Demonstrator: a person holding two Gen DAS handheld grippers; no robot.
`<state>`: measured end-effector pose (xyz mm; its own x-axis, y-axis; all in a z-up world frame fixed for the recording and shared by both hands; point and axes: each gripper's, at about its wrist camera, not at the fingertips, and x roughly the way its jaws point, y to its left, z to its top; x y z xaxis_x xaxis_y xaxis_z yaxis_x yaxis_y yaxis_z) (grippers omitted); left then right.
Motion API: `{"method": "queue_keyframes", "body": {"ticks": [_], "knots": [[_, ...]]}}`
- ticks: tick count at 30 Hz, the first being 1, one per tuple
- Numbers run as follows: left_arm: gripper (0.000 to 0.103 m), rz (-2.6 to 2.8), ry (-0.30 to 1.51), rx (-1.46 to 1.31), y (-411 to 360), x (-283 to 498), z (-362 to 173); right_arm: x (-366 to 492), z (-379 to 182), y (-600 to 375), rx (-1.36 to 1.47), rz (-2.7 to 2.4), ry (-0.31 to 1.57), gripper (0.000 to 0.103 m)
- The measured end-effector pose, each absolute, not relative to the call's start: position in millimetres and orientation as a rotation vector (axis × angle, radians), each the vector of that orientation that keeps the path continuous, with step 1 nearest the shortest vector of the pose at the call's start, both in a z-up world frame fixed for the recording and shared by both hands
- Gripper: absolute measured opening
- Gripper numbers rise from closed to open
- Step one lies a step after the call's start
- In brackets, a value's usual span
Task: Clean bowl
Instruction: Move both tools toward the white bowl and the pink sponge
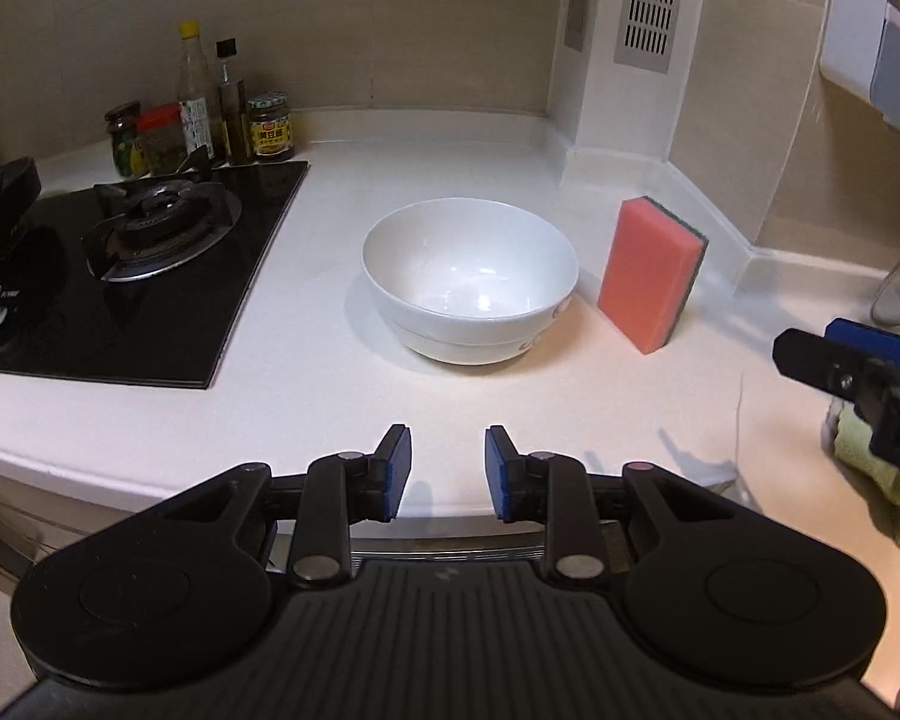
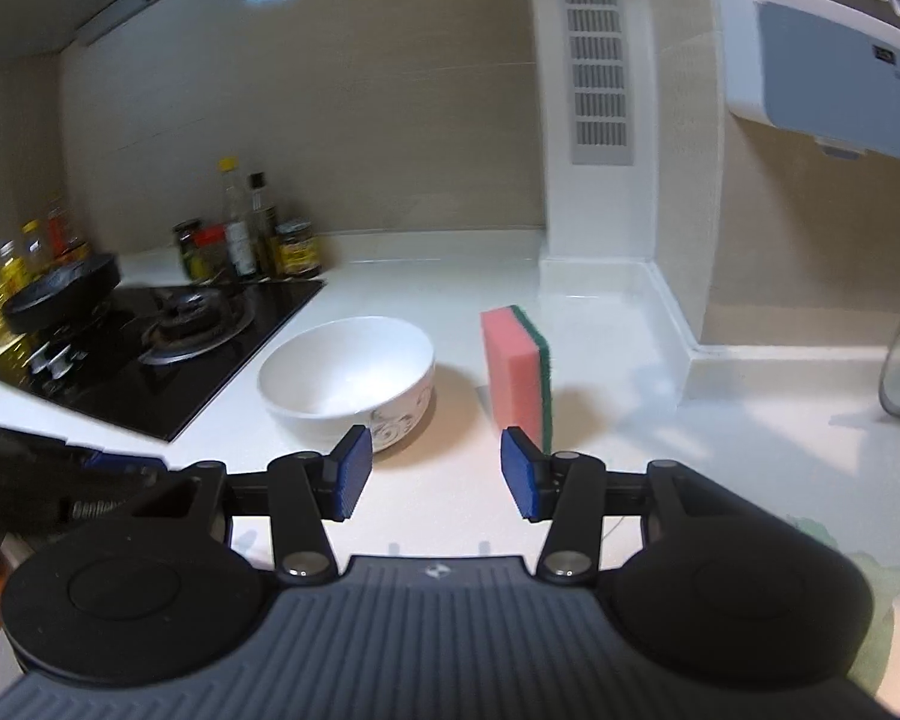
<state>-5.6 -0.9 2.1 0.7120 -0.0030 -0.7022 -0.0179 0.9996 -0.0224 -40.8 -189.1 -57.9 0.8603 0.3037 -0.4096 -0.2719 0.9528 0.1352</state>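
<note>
White glazed ceramic bowl (image 1: 471,279), upright at frame centre on pale countertop (image 1: 330,408); pink foam sponge with green scouring back (image 1: 651,273) on end just right of it, apart. Left gripper (image 1: 448,474) and right gripper (image 2: 435,474) both spread, empty, low in frame. Fits either pre-scrub or post-scrub; for any scrub, sponge pinched across broad faces, bowl steadied at rim.

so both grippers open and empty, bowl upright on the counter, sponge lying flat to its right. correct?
One error: the sponge isn't flat; it stands upright on a narrow edge, clear in the left wrist view. Rest holds: bowl upright, left gripper and right gripper open and empty.
</note>
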Motion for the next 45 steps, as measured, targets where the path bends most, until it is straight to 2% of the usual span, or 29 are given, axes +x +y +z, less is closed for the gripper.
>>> {"method": "queue_keyframes", "body": {"ticks": [5, 8, 26, 45], "knots": [[0.032, 0.03, 0.777, -0.029, -2, -12, 5, -31, -60, -187, 0.123, 0.277, 0.436, 0.043], [0.032, 0.044, 0.776, -0.03, -3, -16, 6, -59, -60, -187, 0.107, 0.313, 0.376, 0.043], [0.032, 0.006, 0.819, -0.047, 6, -3, -9, -31, -62, -185, 0.057, 0.287, 0.484, 0.043], [0.032, -0.082, 0.866, -0.045, 24, 54, -22, 5, -67, -178, 0.08, 0.176, 0.533, 0.043]]}}
